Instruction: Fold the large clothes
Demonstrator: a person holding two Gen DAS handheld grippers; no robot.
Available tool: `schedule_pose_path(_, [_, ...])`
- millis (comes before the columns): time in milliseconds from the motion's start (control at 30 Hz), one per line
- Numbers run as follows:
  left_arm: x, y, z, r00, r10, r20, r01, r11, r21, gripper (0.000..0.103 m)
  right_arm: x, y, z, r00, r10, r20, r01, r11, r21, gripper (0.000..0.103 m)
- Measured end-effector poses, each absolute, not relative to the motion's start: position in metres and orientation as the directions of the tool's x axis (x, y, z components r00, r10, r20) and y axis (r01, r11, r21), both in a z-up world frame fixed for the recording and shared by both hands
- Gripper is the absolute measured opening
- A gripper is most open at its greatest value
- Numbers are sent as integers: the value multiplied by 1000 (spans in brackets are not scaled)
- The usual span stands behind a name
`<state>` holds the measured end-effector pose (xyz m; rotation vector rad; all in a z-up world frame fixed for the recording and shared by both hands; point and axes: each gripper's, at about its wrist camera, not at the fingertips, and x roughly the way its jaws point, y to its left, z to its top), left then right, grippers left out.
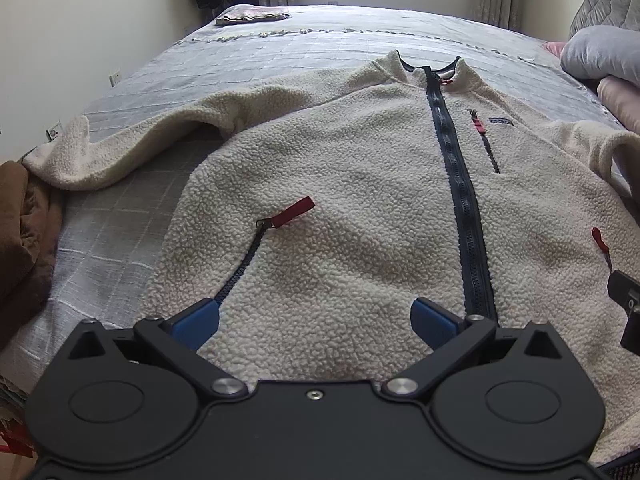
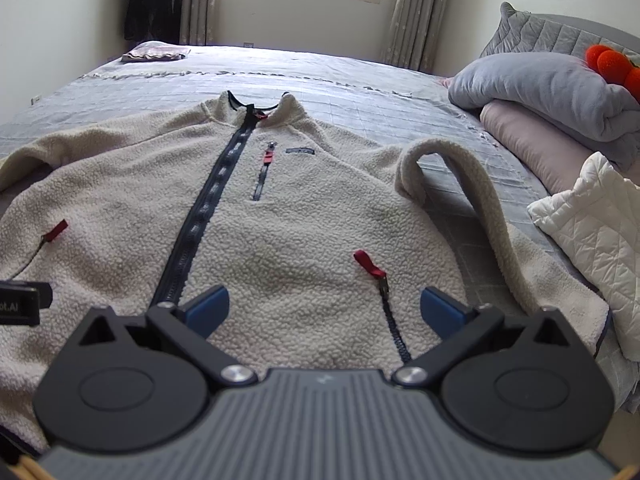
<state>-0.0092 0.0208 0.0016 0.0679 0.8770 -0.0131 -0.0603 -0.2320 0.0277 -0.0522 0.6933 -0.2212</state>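
A cream fleece jacket [image 1: 340,184] [image 2: 280,216] lies face up on the grey bed, zipped shut with a dark front zipper [image 1: 460,200] [image 2: 208,208], collar at the far end. Red pulls mark its pockets. One sleeve [image 1: 132,148] stretches out to the left; the other sleeve [image 2: 472,200] arches up in a loop at the right. My left gripper [image 1: 316,316] hovers open over the hem, left of the zipper. My right gripper [image 2: 324,308] hovers open over the hem, right of the zipper, with nothing between its fingers.
Grey quilted bedspread [image 1: 168,76] [image 2: 360,76] under the jacket. A folded cloth [image 2: 154,54] lies at the far corner. Grey and pink pillows [image 2: 552,92] and a white quilted garment [image 2: 592,232] sit at the right. Brown fabric [image 1: 24,232] bunches at the left edge.
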Motion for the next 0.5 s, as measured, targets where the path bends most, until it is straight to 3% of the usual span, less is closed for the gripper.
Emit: schedule_pose_path(500, [-17, 27, 8, 660, 10, -751, 35, 998, 44, 103, -61, -231, 30, 744, -232, -627, 203, 972, -119, 103])
